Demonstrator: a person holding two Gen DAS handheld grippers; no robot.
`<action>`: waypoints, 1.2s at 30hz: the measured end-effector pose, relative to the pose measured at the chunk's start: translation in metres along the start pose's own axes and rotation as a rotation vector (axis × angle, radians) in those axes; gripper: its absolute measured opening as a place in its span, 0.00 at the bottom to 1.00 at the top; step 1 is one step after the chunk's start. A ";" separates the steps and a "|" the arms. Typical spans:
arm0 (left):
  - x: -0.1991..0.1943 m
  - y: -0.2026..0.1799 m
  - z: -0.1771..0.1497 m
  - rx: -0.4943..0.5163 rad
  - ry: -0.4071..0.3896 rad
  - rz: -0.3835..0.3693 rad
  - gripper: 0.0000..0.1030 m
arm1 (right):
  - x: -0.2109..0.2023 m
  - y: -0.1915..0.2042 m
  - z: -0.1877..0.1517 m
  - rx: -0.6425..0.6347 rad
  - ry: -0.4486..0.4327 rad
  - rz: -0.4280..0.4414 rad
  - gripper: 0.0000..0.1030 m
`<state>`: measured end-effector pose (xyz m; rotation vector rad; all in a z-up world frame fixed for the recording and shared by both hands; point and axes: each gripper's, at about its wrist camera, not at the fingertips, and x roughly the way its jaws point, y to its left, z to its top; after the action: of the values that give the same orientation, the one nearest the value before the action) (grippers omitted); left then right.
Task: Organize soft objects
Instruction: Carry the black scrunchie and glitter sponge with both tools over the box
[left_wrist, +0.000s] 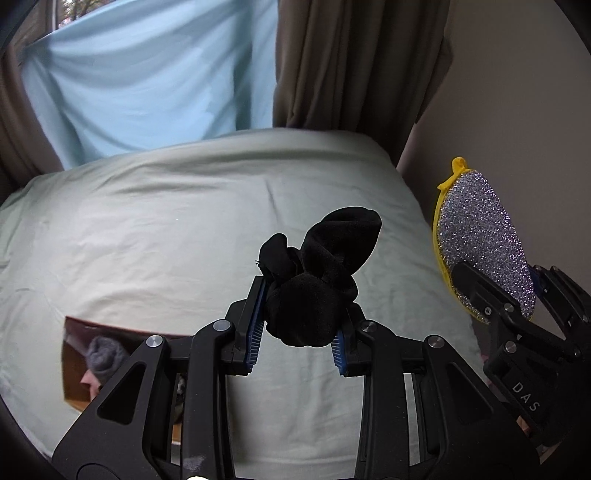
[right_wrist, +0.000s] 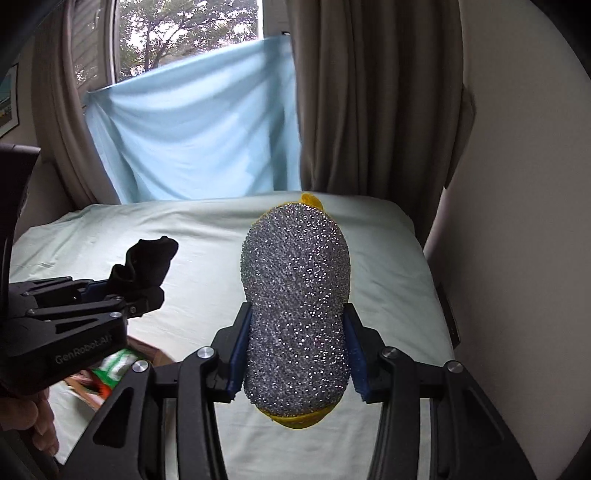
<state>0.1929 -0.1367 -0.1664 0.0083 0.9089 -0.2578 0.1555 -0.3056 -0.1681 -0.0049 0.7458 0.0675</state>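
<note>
Black sock, balled and knotted, pinched between the blue pads of the left gripper and held above the pale green sheet. Silver glitter scrubbing pad with yellow backing and loop, clamped at its narrow waist by the right gripper, likewise off the bed; seen edge-on at far right in the left wrist view. Cardboard box at lower left, partly hidden behind the left tool, holding a grey knitted item; green and white packaging blurred in the right wrist view.

Probable step: carrying both items to the box. Advisable: keep both pinches firm until over the opening; approach one tool at a time to avoid a clash at the rim; release low, since the sock bundle may unroll and the springy pad may bounce out.

Legible writing: "GenRobot.AI" on the left tool body, "DAS" on the right tool body. Nothing readable on the packaging.
</note>
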 end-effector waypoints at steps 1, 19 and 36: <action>-0.011 0.007 -0.001 -0.007 -0.005 -0.006 0.27 | -0.008 0.009 0.002 0.000 -0.005 0.001 0.41; -0.106 0.218 -0.042 -0.063 -0.007 0.061 0.27 | -0.034 0.206 0.003 0.040 0.076 0.100 0.41; 0.009 0.310 -0.088 0.015 0.250 0.017 0.27 | 0.071 0.266 -0.053 0.282 0.369 0.089 0.41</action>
<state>0.1998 0.1721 -0.2591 0.0630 1.1546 -0.2514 0.1545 -0.0372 -0.2495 0.2921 1.1189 0.0462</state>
